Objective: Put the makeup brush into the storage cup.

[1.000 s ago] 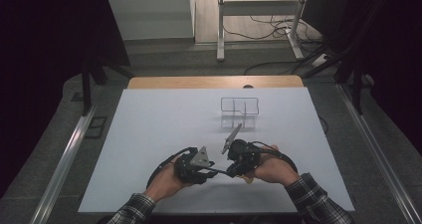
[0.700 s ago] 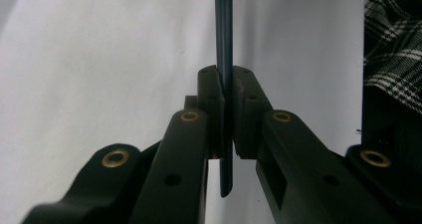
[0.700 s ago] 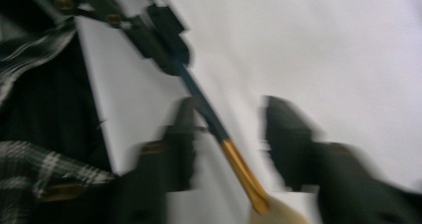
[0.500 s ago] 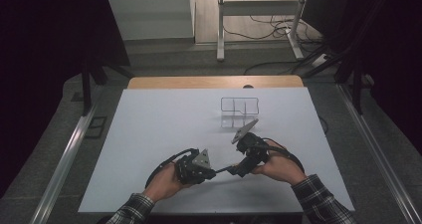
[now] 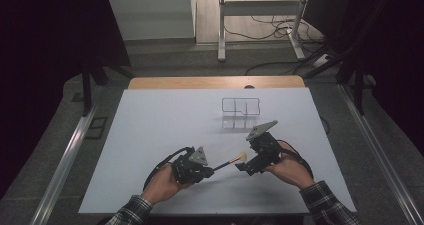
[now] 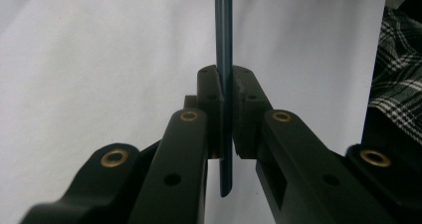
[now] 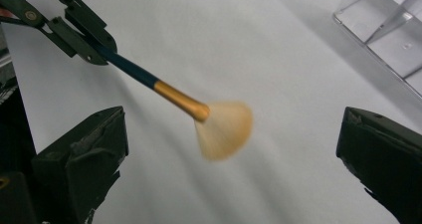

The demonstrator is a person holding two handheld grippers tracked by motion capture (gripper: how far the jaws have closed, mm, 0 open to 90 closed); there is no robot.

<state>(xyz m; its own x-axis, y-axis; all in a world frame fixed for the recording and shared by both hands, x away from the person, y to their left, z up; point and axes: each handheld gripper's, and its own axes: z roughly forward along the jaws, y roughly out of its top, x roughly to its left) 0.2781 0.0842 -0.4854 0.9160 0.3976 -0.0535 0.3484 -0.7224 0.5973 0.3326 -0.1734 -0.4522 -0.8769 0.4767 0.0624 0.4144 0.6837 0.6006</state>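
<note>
Fingers of left gripper [image 5: 209, 170] clamped on brush [image 5: 231, 160] handle, bristles held above table [image 5: 150, 135]. Right gripper [image 5: 241, 166] fingers just opened wide, empty, just beside the bristles. Keep clamp firm; swing brush toward clear organizer [image 5: 241, 112] without brushing right fingers.

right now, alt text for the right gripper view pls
A fan brush with a dark blue handle, gold ferrule and pale bristles hangs over the white table, held at its handle by the left gripper. The right gripper has just opened, its jaws wide apart; a clear organizer sits top right.
</note>
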